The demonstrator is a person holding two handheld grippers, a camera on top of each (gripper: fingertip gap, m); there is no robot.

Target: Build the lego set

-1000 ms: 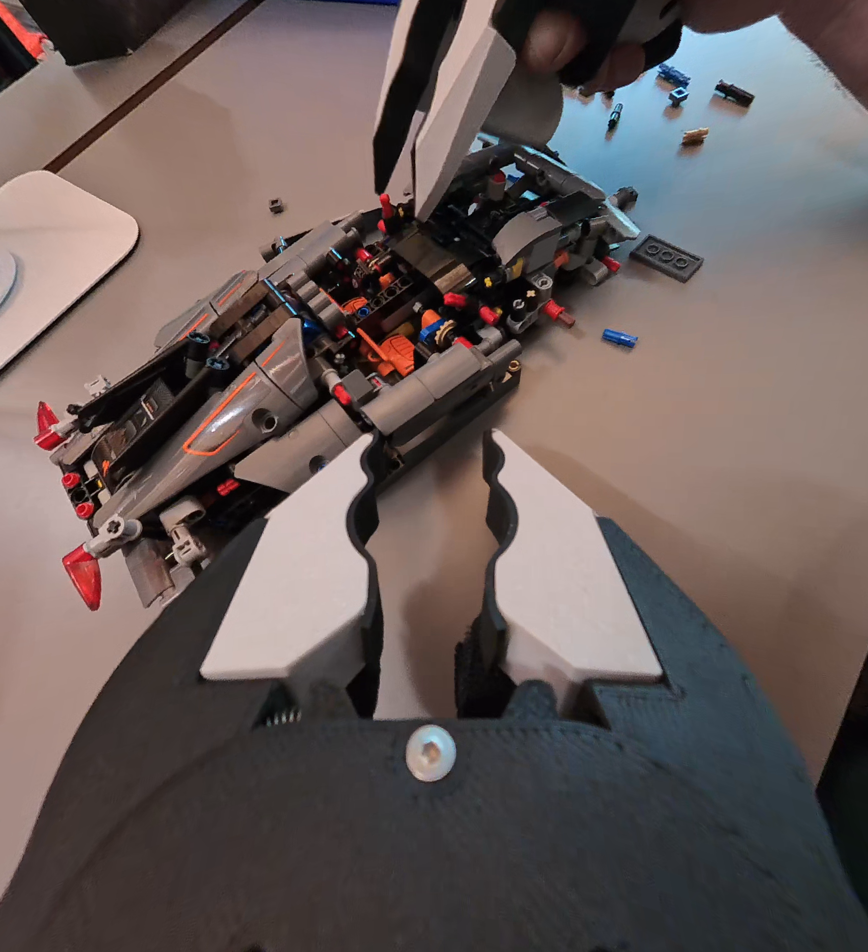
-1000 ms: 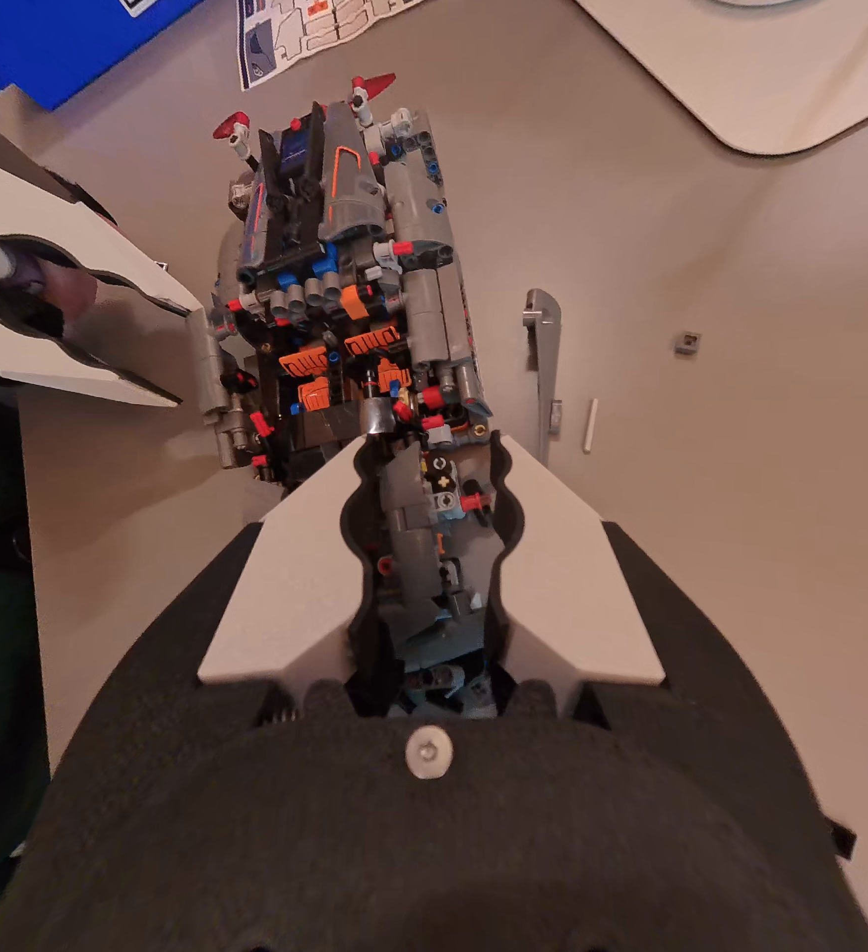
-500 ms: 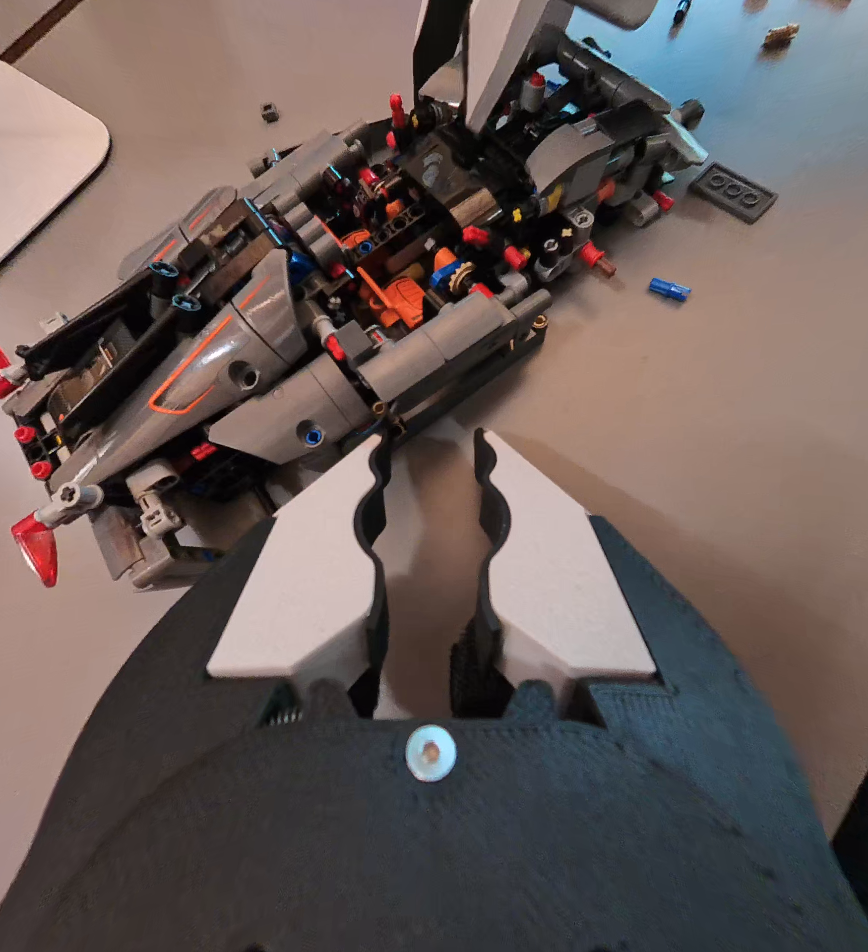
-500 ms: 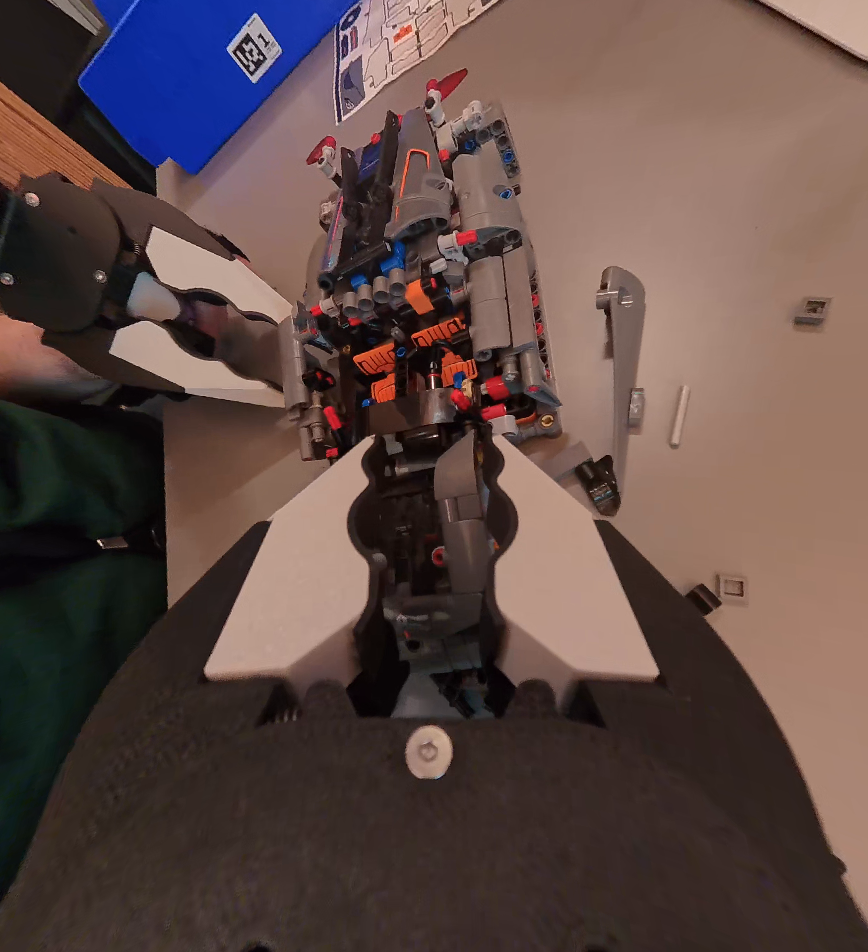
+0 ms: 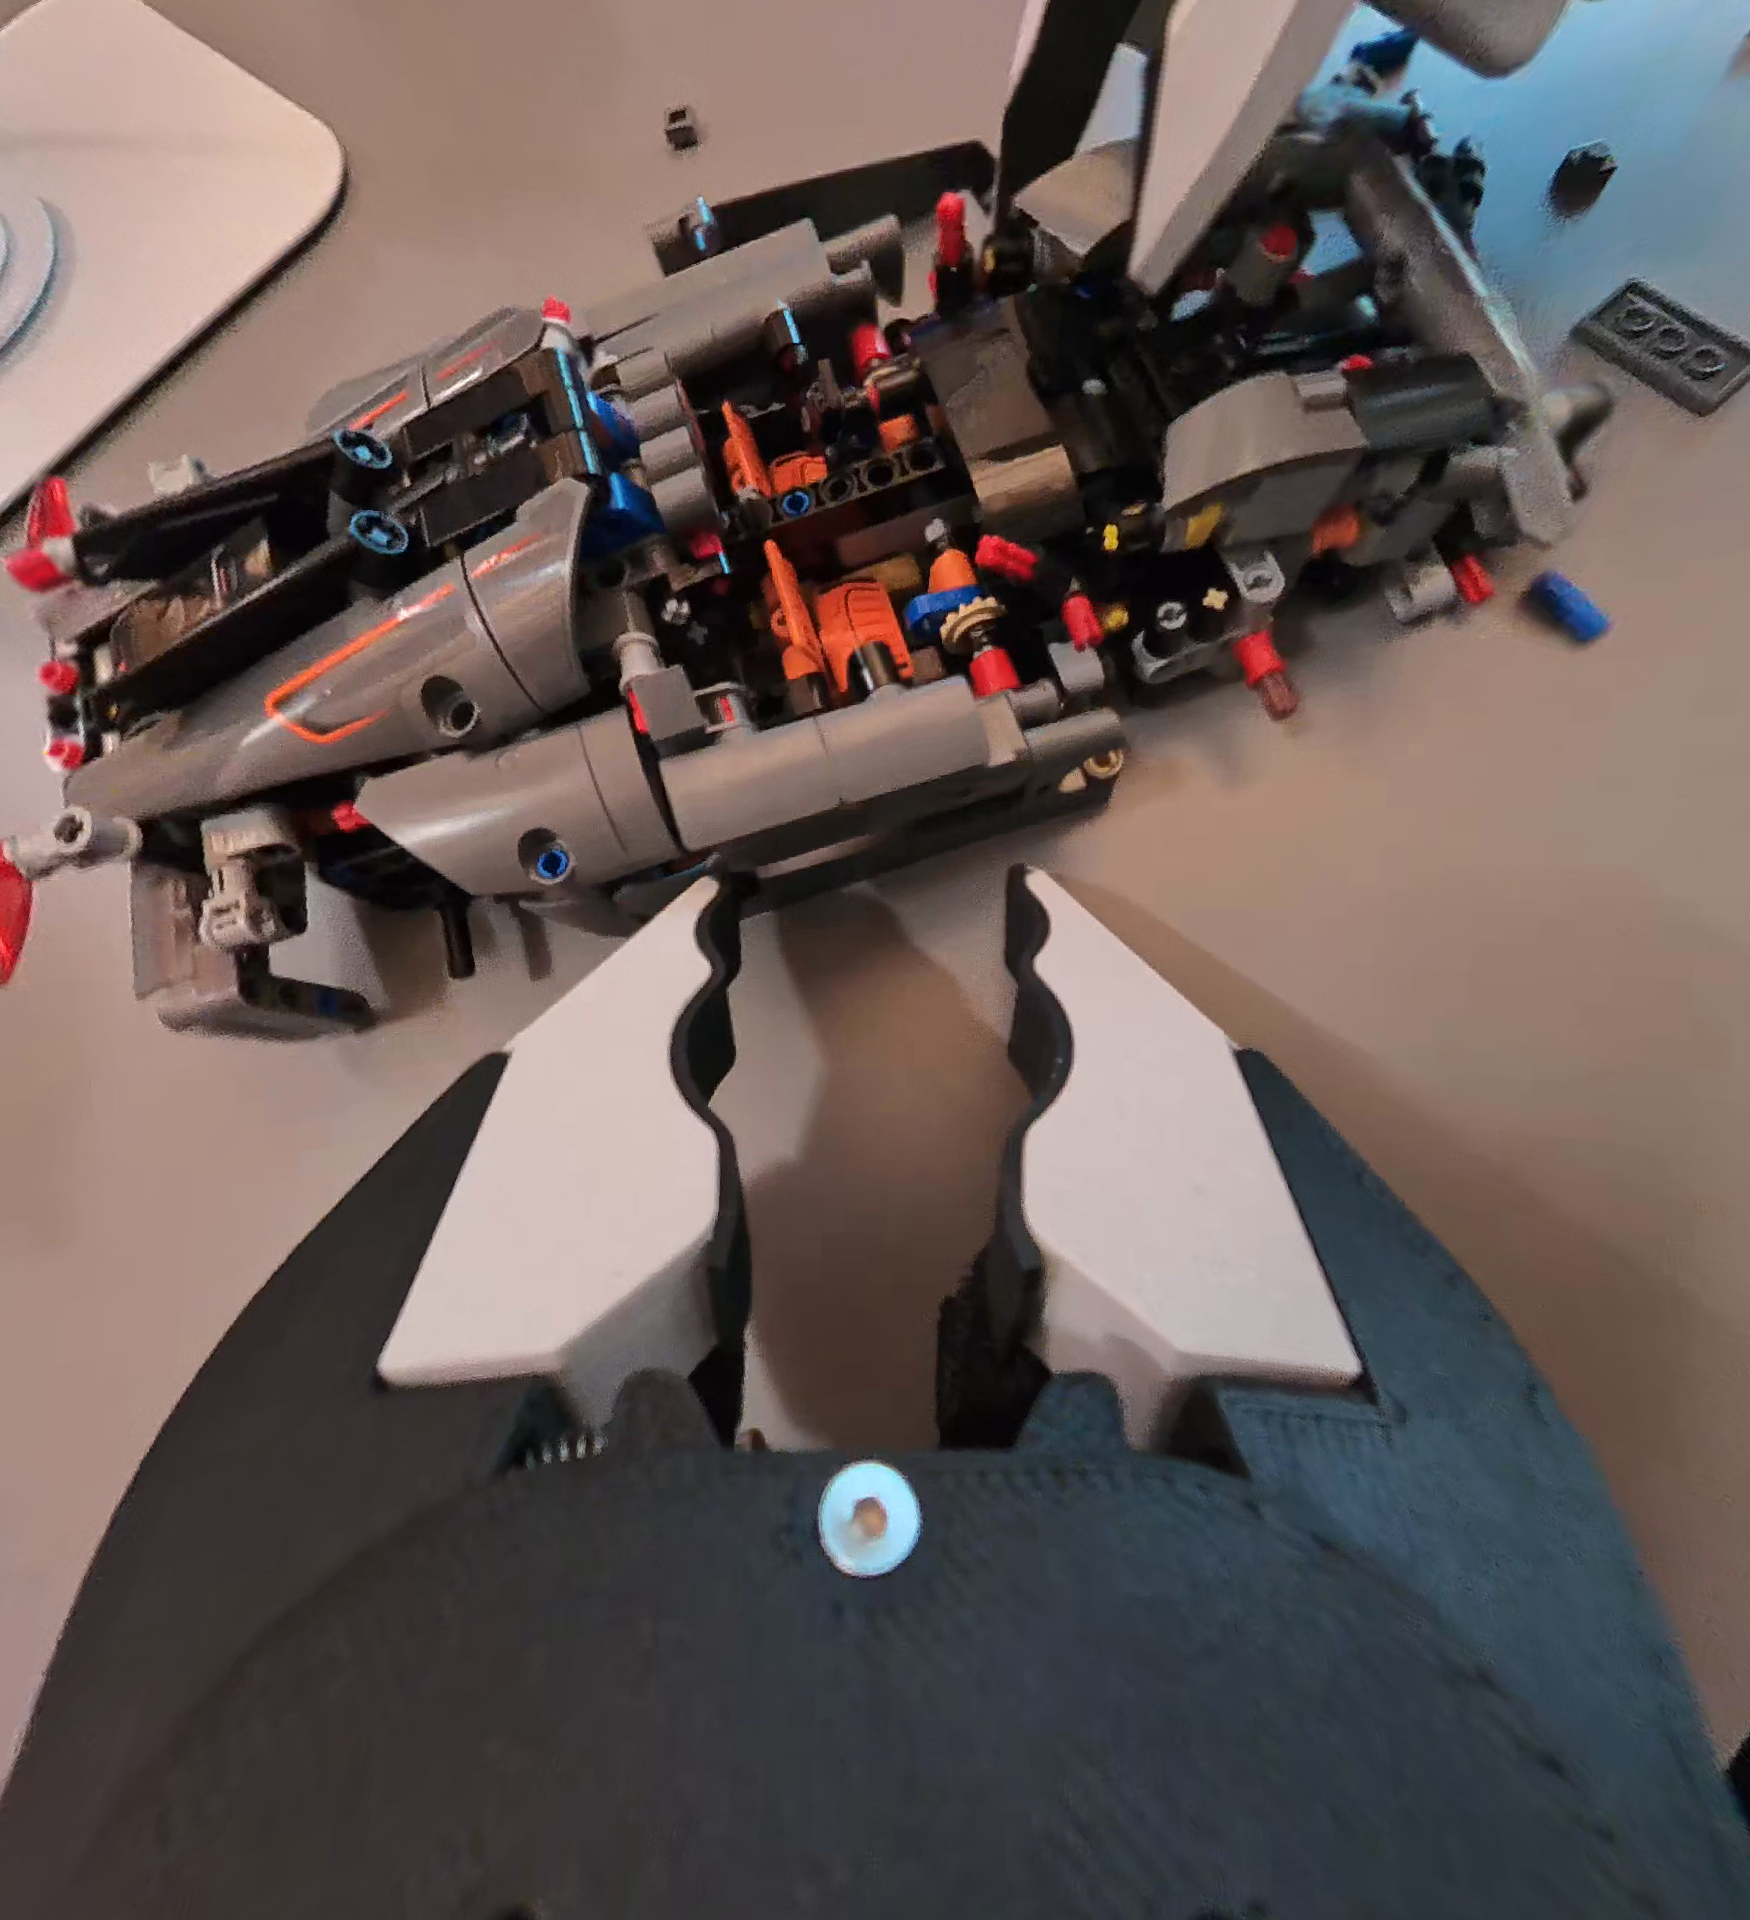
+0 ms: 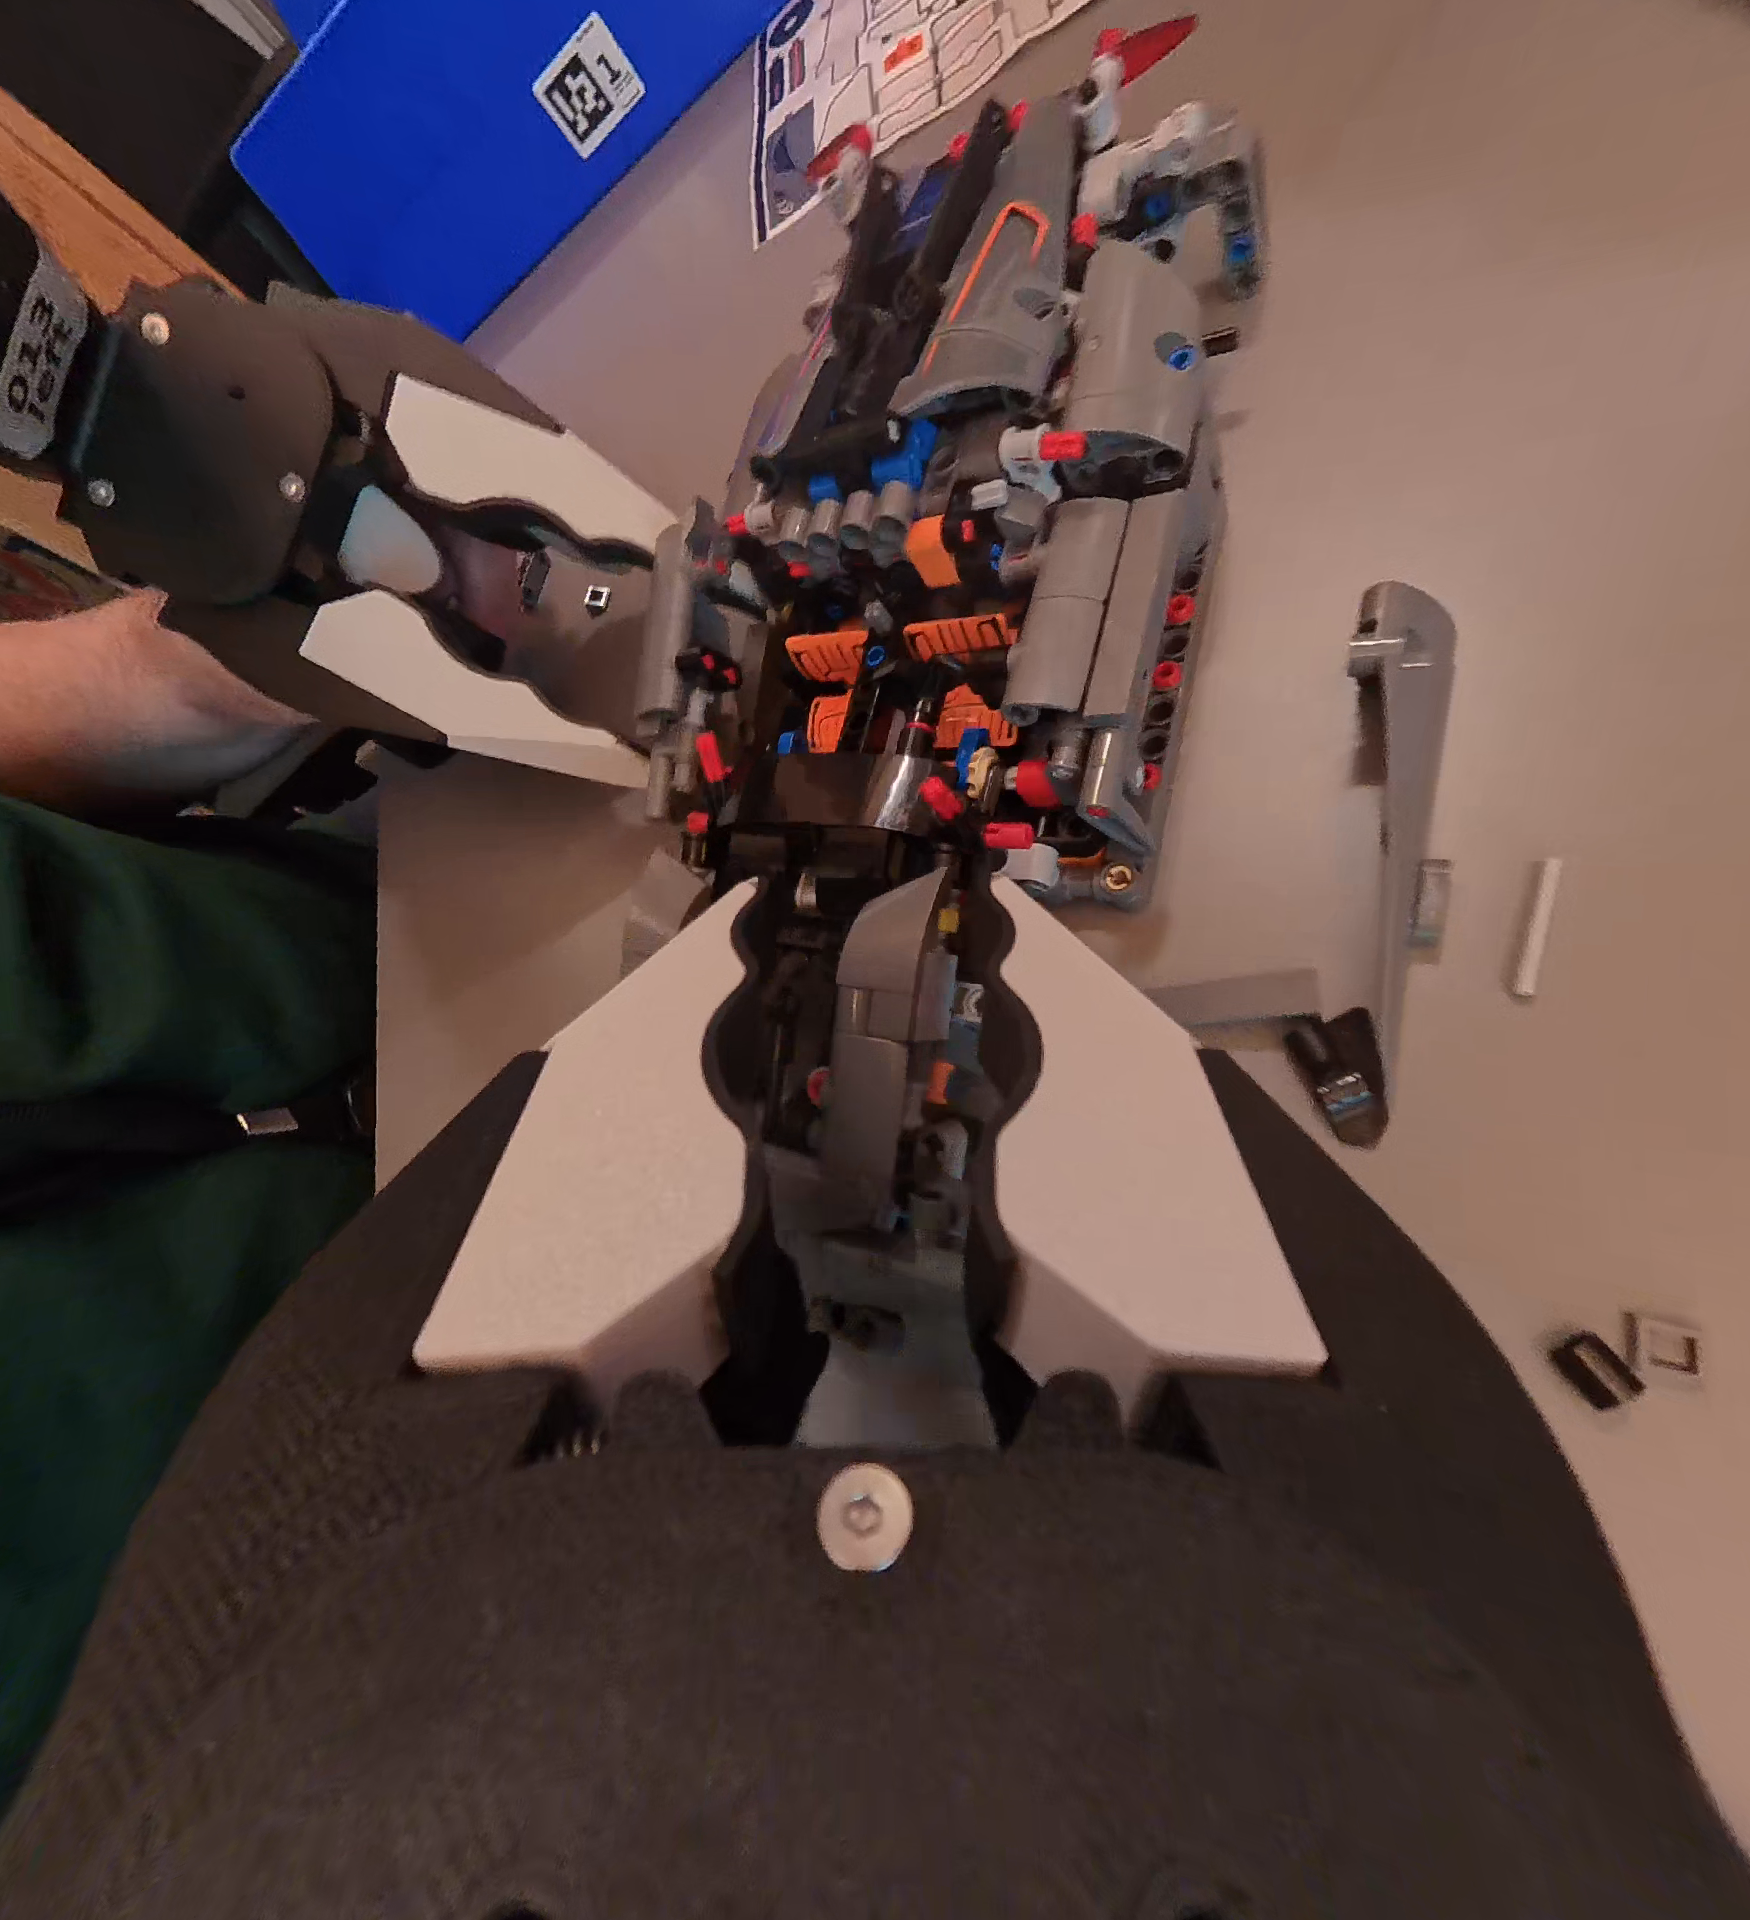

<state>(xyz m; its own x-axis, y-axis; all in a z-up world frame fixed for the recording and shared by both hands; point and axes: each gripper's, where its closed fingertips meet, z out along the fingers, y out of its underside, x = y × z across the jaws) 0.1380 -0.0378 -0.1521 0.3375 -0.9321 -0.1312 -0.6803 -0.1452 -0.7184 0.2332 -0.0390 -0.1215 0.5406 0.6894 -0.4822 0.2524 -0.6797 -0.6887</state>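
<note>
Grey lego model (image 5: 767,582) lies on our table (image 5: 1422,1039) — right gripper (image 6: 876,904) clamps its rear; left gripper (image 5: 866,894), jaws moderately apart and empty, touches its flank at twelve o'clock.

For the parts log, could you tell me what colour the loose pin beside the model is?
Blue pin, clearest in the left wrist view.

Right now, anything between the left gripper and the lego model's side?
Nothing visible. The left gripper is open and empty, its fingertips right at the lego model long grey side panel, only bare table between the fingers. The right gripper straddles the model's far end.
</note>
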